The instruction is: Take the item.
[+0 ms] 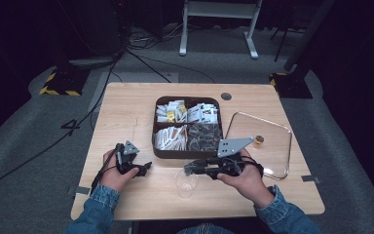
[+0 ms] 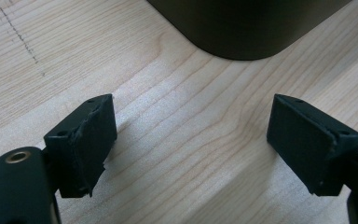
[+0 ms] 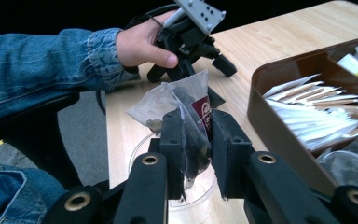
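One sachet (image 3: 186, 112) in right hand-held gripper (image 3: 196, 154), above one cup (image 3: 186, 205).

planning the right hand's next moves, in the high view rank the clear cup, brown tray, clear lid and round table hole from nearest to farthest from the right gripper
1. clear cup, just under the right gripper
2. brown tray, just behind it
3. clear lid, off to the right
4. round table hole, at the far edge

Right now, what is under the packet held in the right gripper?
A clear plastic cup stands directly below the packet clamped in the right gripper. The jaws cover most of the cup, so its contents cannot be seen.
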Available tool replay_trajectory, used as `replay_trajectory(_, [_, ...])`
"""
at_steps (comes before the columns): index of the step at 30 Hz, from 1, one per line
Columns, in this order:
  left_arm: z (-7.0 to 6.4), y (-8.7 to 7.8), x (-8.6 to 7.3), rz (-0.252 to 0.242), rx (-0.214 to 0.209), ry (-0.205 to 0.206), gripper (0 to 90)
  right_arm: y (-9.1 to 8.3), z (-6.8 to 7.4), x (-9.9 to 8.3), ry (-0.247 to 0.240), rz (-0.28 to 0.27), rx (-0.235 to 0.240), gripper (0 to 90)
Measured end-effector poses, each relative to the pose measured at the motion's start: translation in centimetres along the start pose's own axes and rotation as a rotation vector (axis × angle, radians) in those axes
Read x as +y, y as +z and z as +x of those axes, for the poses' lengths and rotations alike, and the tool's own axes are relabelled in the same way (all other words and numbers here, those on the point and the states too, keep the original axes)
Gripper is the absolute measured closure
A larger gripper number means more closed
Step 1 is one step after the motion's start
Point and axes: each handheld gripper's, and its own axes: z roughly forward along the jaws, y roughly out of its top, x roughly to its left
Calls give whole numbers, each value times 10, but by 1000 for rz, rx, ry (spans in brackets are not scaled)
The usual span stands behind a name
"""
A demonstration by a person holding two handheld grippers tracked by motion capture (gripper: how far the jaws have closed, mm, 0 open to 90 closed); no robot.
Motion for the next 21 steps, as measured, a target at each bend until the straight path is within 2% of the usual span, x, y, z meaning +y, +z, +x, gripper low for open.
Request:
replay_trajectory(12, [0, 0, 0, 1, 1, 5, 163, 17, 2, -9, 6, 66, 29, 758])
replay_trajectory(19, [0, 1, 1, 1, -3, 3, 160, 23, 3, -13, -1, 94, 15, 758])
replay_trajectory(21, [0, 1, 1, 1, -3, 4, 160, 24, 4, -12, -17, 115, 4, 758])
